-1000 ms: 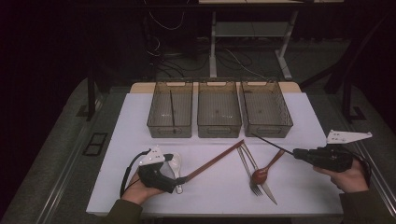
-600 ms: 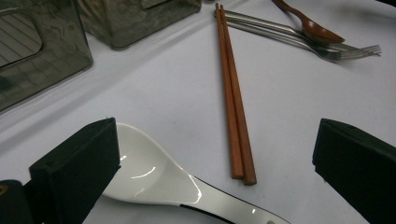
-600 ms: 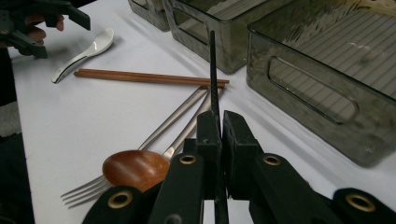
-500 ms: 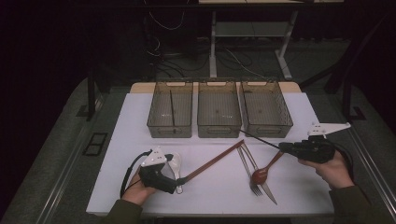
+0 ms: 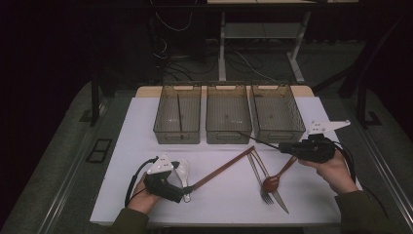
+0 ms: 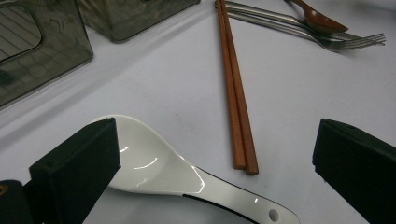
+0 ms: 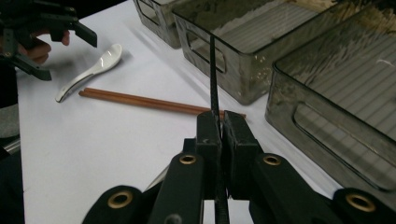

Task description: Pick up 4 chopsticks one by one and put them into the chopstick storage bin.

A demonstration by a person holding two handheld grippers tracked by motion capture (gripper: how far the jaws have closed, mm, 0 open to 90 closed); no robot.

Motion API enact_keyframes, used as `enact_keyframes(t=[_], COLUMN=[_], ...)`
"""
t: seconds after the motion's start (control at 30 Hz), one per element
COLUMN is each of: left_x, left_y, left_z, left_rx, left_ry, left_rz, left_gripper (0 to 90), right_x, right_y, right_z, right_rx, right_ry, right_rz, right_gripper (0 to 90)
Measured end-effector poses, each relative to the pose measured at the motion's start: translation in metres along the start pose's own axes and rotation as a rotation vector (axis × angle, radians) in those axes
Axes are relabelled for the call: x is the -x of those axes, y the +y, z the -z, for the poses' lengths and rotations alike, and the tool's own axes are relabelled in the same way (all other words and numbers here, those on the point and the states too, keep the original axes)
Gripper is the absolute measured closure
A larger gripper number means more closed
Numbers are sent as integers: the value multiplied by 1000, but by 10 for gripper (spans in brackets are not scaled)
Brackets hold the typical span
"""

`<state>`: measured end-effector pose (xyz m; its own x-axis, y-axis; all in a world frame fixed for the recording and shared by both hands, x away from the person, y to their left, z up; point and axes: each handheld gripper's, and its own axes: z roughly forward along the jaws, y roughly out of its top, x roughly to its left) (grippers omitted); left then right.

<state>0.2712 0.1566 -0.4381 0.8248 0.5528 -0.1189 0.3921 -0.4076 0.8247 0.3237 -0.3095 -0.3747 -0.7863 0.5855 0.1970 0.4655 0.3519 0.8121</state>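
Since 1 second ago, the right gripper (image 5: 281,146) has drifted left toward the 3 bins (image 5: 228,114) — jaws pinching a black chopstick (image 7: 214,79), its tip at the middle bin's front wall. Left gripper (image 6: 212,154) stands spread around the white spoon (image 6: 159,170).

Left gripper (image 5: 187,187) agape, low; right gripper (image 7: 219,128) clamped, raised.

Black tongs (image 7: 219,128) with brass-coloured screws, grey three-cornered plates, trailing black cables; sleeves seemingly dark olive.
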Motion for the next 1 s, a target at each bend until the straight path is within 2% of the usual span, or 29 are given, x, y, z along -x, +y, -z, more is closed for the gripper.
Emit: enact_keyframes(t=[0.13, 0.37, 0.77, 1.0], left_x=[0, 0, -2, -2], left_y=[0, 0, 0, -1], left_z=[0, 0, 1, 1], left_rx=[3, -1, -1, 4], left_ry=[-2, 2, 22, 23], left_rz=[-4, -5, 16, 19], left_gripper=[0, 0, 0, 0], right_x=[-3, -4, -6, -7], right_y=[5, 15, 34, 48], right_z=[-1, -3, -20, -38], right_rx=[16, 34, 42, 34], right_ry=[20, 28, 20, 15], right_rz=[3, 13, 35, 42], right_gripper=[856, 855, 856, 856])
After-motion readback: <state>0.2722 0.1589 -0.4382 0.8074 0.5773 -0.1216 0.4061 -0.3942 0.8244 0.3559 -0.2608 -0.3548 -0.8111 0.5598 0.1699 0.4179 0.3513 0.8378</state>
